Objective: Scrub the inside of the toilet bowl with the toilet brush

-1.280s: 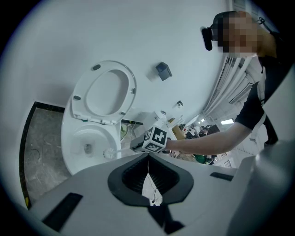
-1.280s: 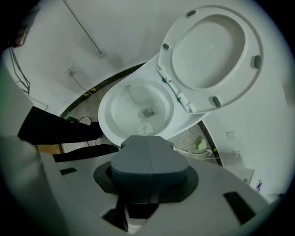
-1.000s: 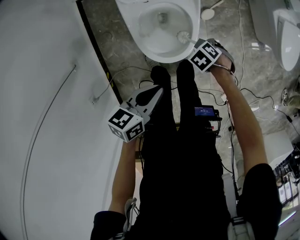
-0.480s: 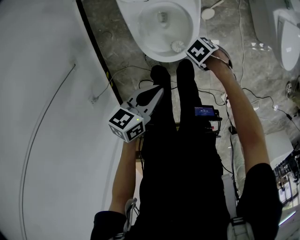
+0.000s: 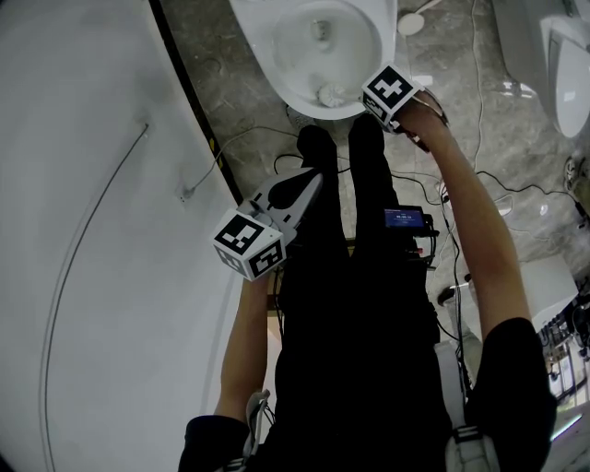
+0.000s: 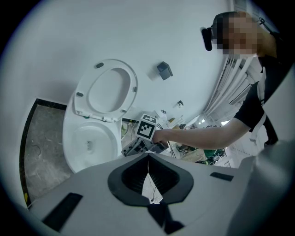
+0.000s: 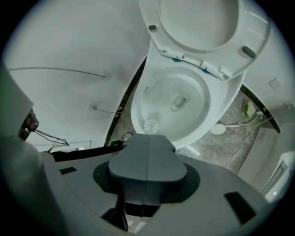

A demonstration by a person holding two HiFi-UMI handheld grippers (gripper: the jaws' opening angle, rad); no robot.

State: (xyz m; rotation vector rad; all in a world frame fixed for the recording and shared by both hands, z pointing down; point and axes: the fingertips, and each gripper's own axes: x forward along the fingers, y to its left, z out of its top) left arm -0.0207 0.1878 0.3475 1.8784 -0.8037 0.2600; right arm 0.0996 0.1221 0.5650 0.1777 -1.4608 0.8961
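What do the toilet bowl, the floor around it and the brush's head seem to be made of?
The bowl is smooth, glossy white with soft highlights, so likely glazed ceramic. The floor is mottled grey with pale veins and a slight sheen: polished stone or stone-look tile. The brush ends in a round white bristly tuft, probably plastic.

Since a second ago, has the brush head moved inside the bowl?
Yes. Judged against the drain, the brush head has slid left and toward the near rim of the toilet bowl.
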